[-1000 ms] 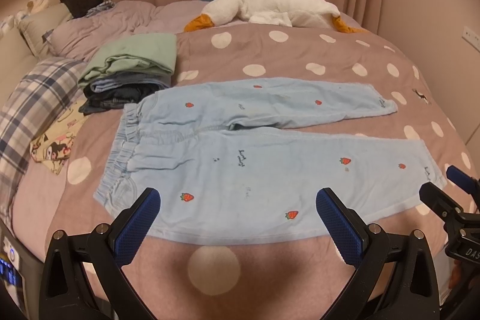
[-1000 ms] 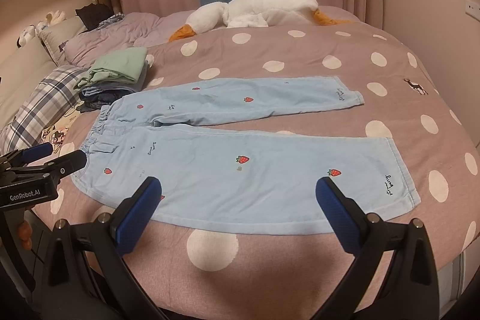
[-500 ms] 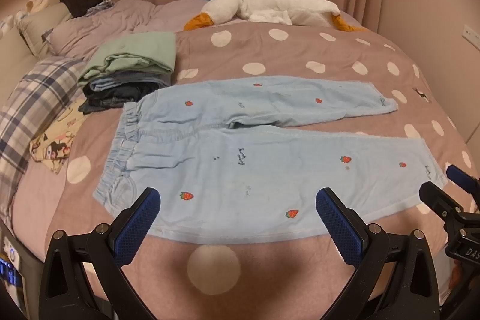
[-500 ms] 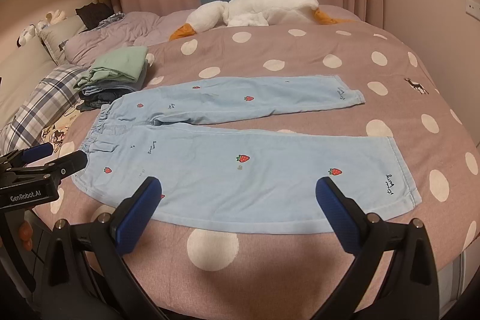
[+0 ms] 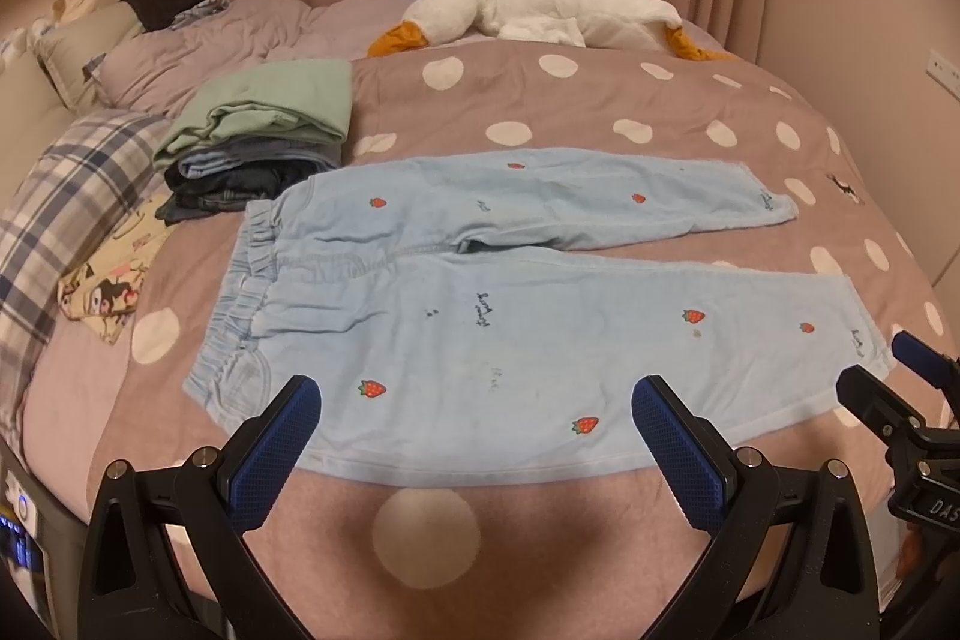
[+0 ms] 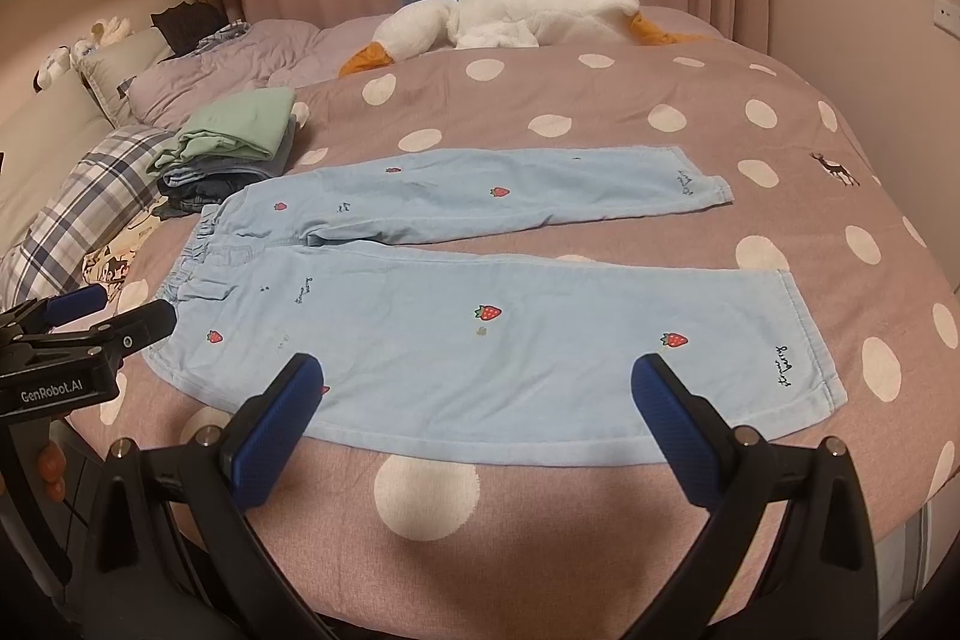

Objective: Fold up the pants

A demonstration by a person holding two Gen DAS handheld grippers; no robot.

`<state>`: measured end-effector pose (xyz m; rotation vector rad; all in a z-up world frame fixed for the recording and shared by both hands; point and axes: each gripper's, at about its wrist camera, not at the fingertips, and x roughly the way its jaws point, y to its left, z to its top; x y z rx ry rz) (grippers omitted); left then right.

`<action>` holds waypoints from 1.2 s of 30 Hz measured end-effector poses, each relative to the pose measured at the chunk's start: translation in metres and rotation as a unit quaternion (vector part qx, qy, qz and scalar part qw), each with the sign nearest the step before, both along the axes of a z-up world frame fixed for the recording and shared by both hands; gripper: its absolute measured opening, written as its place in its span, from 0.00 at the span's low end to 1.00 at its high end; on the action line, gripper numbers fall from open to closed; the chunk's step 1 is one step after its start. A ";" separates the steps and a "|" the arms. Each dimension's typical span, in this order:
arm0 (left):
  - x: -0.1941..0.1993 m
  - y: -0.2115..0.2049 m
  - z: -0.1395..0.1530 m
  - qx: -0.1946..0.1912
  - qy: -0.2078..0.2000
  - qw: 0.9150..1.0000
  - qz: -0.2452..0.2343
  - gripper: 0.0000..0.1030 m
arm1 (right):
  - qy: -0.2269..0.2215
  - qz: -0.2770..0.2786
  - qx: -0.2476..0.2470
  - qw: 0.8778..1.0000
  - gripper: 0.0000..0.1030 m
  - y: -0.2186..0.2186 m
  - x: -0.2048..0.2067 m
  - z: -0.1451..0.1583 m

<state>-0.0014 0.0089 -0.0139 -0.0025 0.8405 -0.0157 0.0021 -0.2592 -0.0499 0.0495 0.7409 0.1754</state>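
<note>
Across the middle of both frames the light blue cotton pants with small strawberry prints (image 5: 540,304) lie flat on the mauve bedcover with white dots (image 5: 600,100), waistband at left, both legs spread apart. Compared with one second ago, almost nothing has changed: only a very slight drift of the views. The left gripper (image 5: 477,442) and the right gripper (image 6: 480,424) stay with fingers wide apart, holding nothing, near the lower edge. I judge folding has not started.

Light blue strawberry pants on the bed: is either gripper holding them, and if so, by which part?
Nothing is held. The pants lie flat on the bed; left gripper and right gripper are open, short of the fabric.
</note>
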 end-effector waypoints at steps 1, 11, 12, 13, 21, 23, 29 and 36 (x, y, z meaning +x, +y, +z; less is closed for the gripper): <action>0.001 0.000 0.000 -0.001 0.001 1.000 0.001 1.00 | 0.000 0.004 0.000 1.000 1.00 0.001 0.000 -0.001; 0.011 0.094 -0.076 -0.131 0.094 0.977 0.140 1.00 | -0.024 0.166 -0.110 0.980 1.00 0.087 -0.010 -0.048; 0.009 0.104 -0.082 -0.128 0.094 0.975 0.154 1.00 | -0.023 0.182 -0.121 0.976 1.00 0.096 -0.010 -0.055; 0.007 0.114 -0.088 -0.126 0.095 0.973 0.168 1.00 | -0.025 0.205 -0.131 0.970 1.00 0.109 -0.010 -0.064; 0.015 0.146 -0.114 -0.148 0.096 0.962 0.208 0.98 | -0.040 0.302 -0.189 0.934 0.85 0.165 -0.001 -0.098; 0.020 0.146 -0.116 -0.145 0.094 0.963 0.206 0.98 | -0.040 0.308 -0.195 0.930 0.84 0.171 0.005 -0.102; 0.033 0.153 -0.123 -0.126 0.080 0.967 0.205 0.80 | -0.046 0.325 -0.195 0.924 0.69 0.187 0.025 -0.108; 0.044 0.160 -0.120 -0.113 0.074 0.968 0.213 0.26 | -0.029 0.348 -0.160 0.923 0.15 0.207 0.038 -0.106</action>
